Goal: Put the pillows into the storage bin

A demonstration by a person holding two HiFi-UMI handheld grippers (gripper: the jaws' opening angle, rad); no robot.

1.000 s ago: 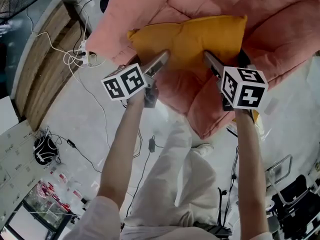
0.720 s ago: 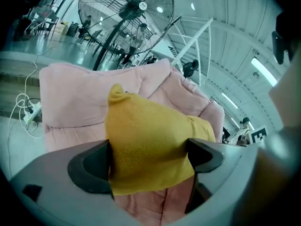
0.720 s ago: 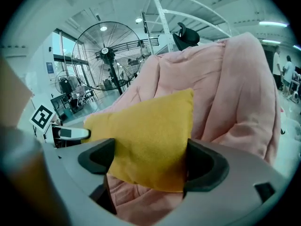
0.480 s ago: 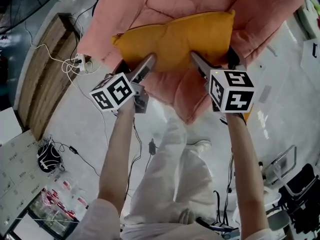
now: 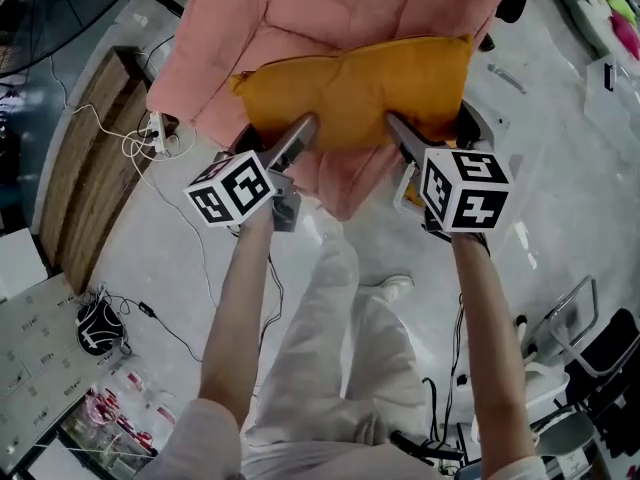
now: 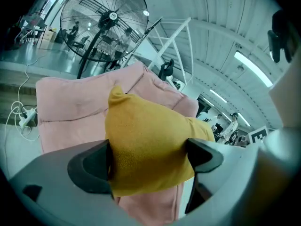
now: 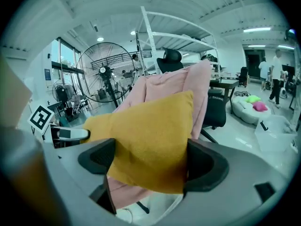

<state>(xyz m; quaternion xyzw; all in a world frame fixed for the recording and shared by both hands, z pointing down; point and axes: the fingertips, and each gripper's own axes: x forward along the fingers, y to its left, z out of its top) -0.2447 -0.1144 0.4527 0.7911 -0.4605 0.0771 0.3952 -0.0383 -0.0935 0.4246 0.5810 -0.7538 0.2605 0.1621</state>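
Observation:
A yellow pillow point(image 5: 360, 88) hangs between my two grippers, in front of a pink padded chair point(image 5: 300, 18). My left gripper point(image 5: 275, 133) is shut on the pillow's left end, and both pads press into the yellow fabric point(image 6: 150, 145). At the right end my right gripper point(image 5: 435, 128) is shut on the same pillow point(image 7: 150, 140), which bulges between its jaws. The pink chair point(image 6: 70, 112) stands behind the pillow in both gripper views. Over on the right, green and pink pillows point(image 7: 254, 102) lie on a white cushion.
A large floor fan point(image 6: 106, 27) stands behind the chair. A wooden platform point(image 5: 85, 168) and a power strip with cables point(image 5: 155, 128) lie to the left. A black office chair point(image 7: 214, 109) and a clear plastic bin point(image 7: 277, 133) are to the right. My legs are below.
Both grippers have lifted the yellow pillow off the pink chair and drawn it back toward me. The grip on each end is unchanged.

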